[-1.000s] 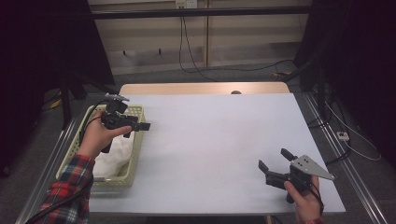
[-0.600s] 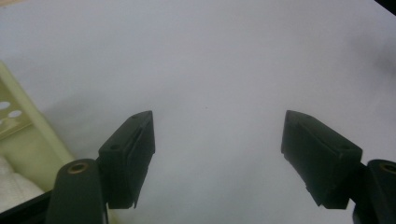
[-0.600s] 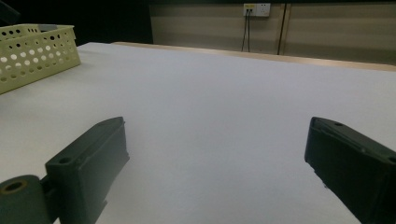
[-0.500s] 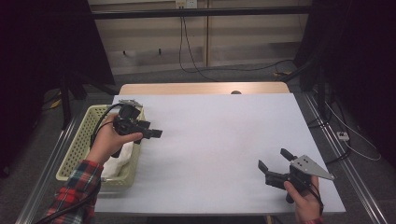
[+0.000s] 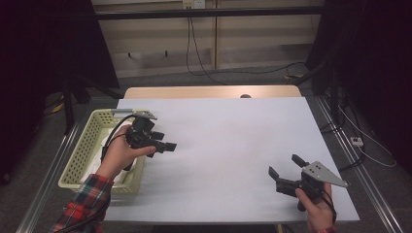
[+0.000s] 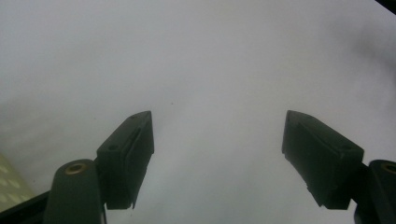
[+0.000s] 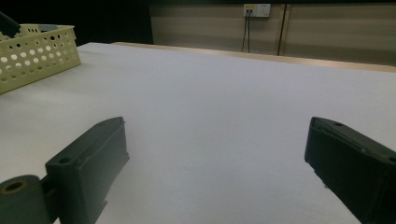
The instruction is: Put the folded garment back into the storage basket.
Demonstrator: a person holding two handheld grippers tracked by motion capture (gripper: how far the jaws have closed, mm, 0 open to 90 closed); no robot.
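My left gripper (image 5: 164,141) hangs just right of the pale yellow basket (image 5: 90,141), over the white table (image 5: 228,141), and points right. Its jaws stand open with nothing between them. In the left gripper view the left gripper (image 6: 218,115) is open above the bare table top (image 6: 210,56), with a corner of the basket (image 6: 9,182) at the lower left. My right gripper (image 5: 284,166) rests low near the table's front right corner, open and holding nothing. In the right gripper view the right gripper (image 7: 217,123) looks across the table towards the basket (image 7: 32,46).
Something white (image 5: 92,167) lies inside the basket. A wooden strip (image 5: 209,92) runs along the table's far edge. Cables (image 5: 204,58) hang on the wall behind. Metal rails (image 5: 350,155) run beside the table on the right.
My left gripper has moved right, from above the basket out over the table, and a little lower. The right gripper has stayed still.
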